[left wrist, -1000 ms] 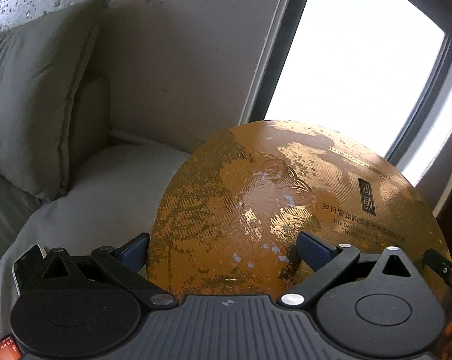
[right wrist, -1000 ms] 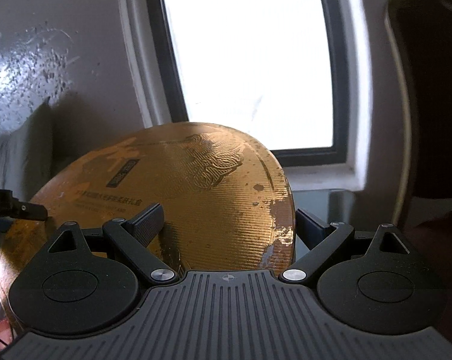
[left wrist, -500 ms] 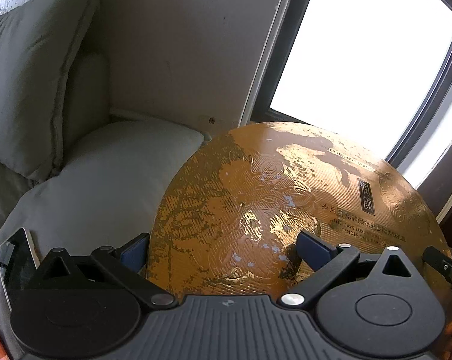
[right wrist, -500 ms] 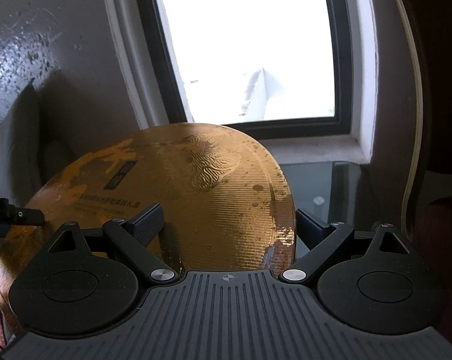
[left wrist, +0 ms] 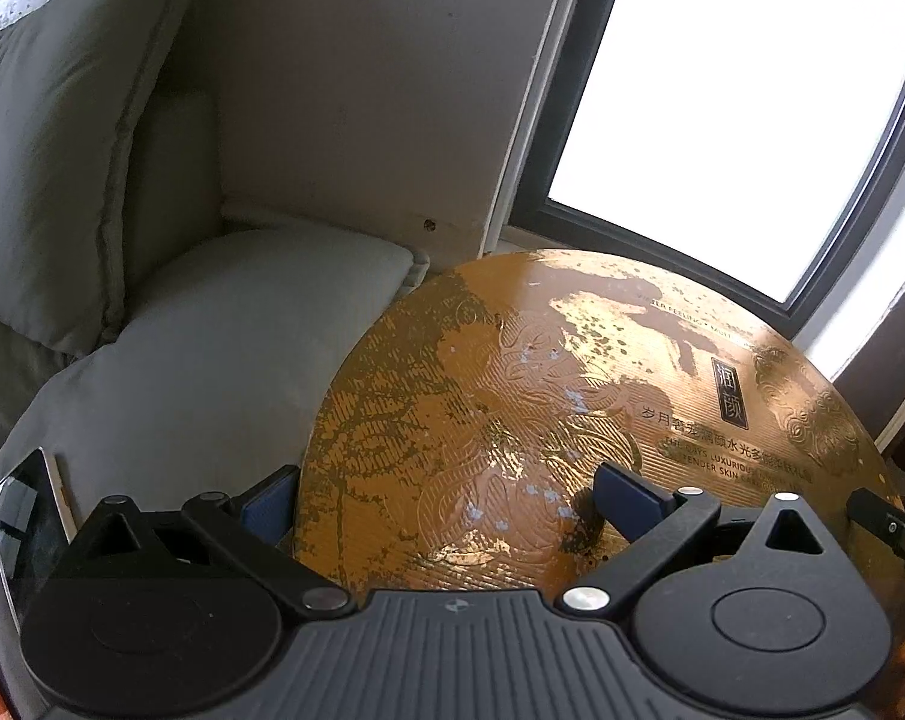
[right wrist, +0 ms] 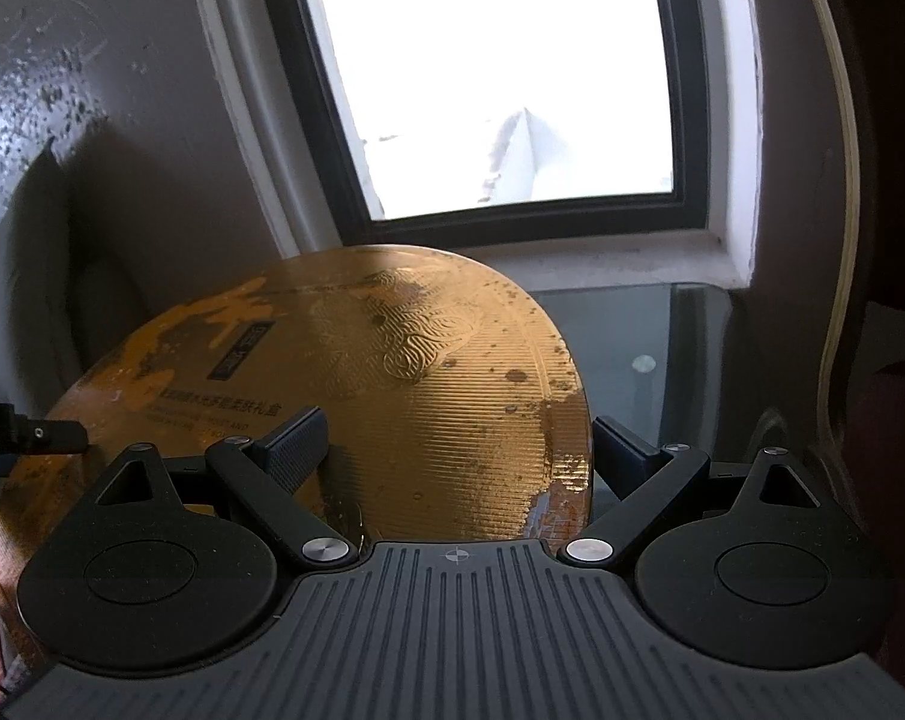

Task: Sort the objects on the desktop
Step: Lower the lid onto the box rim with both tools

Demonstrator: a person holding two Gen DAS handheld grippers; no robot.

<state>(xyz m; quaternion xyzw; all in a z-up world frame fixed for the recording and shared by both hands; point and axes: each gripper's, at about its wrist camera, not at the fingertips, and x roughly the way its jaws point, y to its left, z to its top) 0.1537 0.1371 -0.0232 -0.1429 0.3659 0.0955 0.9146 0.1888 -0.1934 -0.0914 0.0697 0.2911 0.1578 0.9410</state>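
Between both tools, a round gold embossed gift box lid [left wrist: 572, 420] is showing Chinese characters and the partly legible English words "LUXURIOUS" and "TENDER SKIN". The left gripper [left wrist: 446, 501] and right gripper [right wrist: 458, 450] are each spreading wide, clamping opposite edges of it above a grey cushion [left wrist: 212, 348] and a glass table [right wrist: 644, 336].

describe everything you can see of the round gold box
The round gold box is a wide, flat disc with a finely ribbed, shiny lid, embossed swirls, a dark label and printed Chinese and English text; patches look worn or stained. It is tilted, with both grippers straddling its rim: the left gripper at one edge, the right gripper at the other. Whether the pads press on it cannot be told.
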